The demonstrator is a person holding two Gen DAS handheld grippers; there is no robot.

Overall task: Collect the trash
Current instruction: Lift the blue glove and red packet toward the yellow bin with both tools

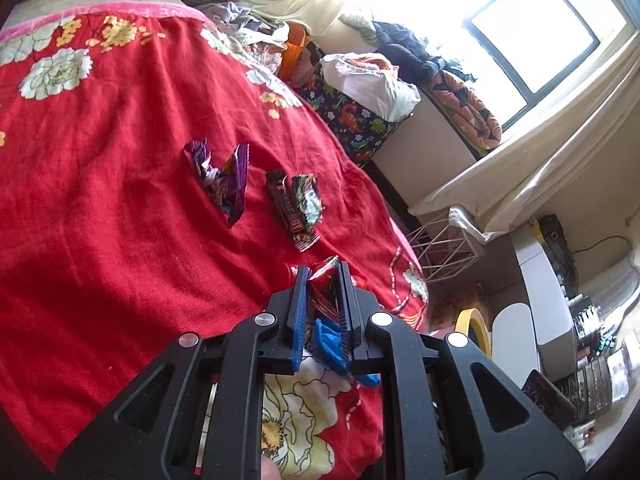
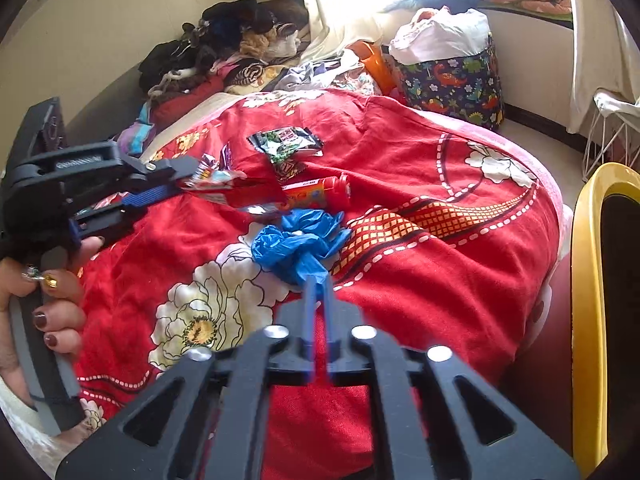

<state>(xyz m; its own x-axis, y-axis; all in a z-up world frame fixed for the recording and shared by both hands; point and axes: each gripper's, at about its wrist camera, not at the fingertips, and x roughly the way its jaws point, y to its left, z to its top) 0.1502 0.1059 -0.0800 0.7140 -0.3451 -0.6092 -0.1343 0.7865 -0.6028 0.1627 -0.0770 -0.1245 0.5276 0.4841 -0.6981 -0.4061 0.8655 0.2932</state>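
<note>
Messy bedroom, red floral bedspread (image 2: pixel 440 280) — left hand-held gripper (image 1: pixel 324 276) clamps a red wrapper (image 1: pixel 322 280), right hand-held gripper (image 2: pixel 318 280) pinches just the blue glove (image 2: pixel 300 240) edge ahead — could slip free.

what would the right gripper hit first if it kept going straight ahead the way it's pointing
Probably nothing new: the right gripper is already shut on the blue glove. Beyond it lies the red tube, though depth is unclear.
</note>
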